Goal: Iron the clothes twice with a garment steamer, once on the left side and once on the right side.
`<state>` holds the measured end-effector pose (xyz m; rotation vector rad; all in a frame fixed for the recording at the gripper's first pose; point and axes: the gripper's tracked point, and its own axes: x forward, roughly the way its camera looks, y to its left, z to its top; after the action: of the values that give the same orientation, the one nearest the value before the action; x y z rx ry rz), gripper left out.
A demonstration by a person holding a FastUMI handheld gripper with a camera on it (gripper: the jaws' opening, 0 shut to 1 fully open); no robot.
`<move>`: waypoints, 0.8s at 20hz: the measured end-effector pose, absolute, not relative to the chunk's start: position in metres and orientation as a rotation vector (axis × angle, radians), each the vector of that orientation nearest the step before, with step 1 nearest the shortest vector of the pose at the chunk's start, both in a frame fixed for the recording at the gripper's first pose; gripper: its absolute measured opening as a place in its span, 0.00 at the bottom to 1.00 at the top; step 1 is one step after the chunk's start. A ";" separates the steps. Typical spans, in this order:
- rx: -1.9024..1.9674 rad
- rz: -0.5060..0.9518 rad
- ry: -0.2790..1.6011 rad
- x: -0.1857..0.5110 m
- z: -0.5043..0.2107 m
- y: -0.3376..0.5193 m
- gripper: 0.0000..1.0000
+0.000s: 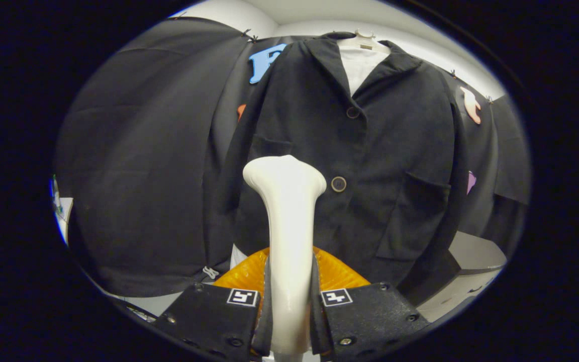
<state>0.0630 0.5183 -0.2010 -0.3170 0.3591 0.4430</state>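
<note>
Clamped between the two fingers of the gripper (289, 306) is the pale handle of the garment steamer (287, 226), both fingers pressing its sides, with the flared head standing up just ahead of them and an orange ribbed part (337, 274) showing low behind the handle. Beyond the head hangs the dark jacket (350, 166) on a hanger (365, 37), its collar open over a white lining and two buttons (339, 184) running down the front; the head sits near the lower button, on the left of the closure, though I cannot tell whether it touches the cloth. To do this pass well, I would judge that the head should meet the fabric flat and travel in one steady vertical line down the left panel, clear of the button and the left chest pocket (269, 146) edge so nothing snags, and then the same on the right panel over the large pocket (412, 216). A firm, level grip matters, since a twist of the handle would tilt the head off the cloth. As for the surface, the jacket looks like a matte, fairly heavy weave that hangs free and would likely swing away under pressure. Black cloth walls (143, 151) close in left and right, with a pale ceiling far above and a grey ledge (475, 251) to the lower right.
</note>
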 end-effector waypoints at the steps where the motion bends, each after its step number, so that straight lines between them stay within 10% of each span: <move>1: -0.320 0.448 0.371 0.060 -0.206 0.517 0.33; 16: -0.379 0.455 0.578 0.036 -0.289 0.504 0.32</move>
<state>0.0356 0.5036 -0.2885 -0.3795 0.5780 0.4547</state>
